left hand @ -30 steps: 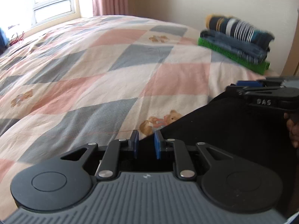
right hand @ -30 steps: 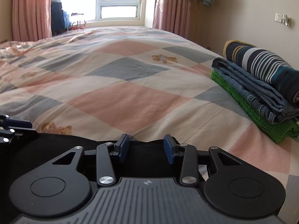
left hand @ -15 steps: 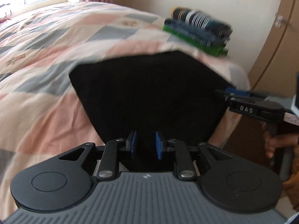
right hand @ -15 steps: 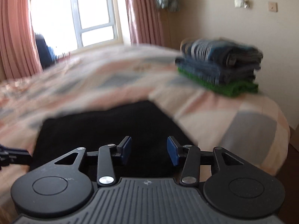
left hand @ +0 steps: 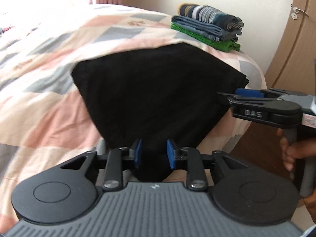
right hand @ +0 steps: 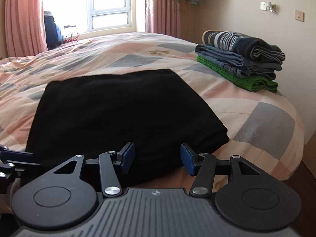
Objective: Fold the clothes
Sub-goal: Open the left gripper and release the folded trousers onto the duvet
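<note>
Opening, both the left hand-held gripper (left hand: 153, 153) and right hand-held gripper (right hand: 157, 159) straddle the black garment's (right hand: 122, 108) near edge.

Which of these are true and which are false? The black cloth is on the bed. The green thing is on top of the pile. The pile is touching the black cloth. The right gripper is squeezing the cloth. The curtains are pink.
1. The black cloth lies on the bed. True.
2. The green thing tops the pile. False: it is at the bottom, under the blue jeans and the striped top.
3. The pile touches the black cloth. False: bare quilt shows between them.
4. The right gripper squeezes the cloth. False: its jaws are opening, the pads standing clear of the cloth's near edge.
5. The curtains are pink. True.
</note>
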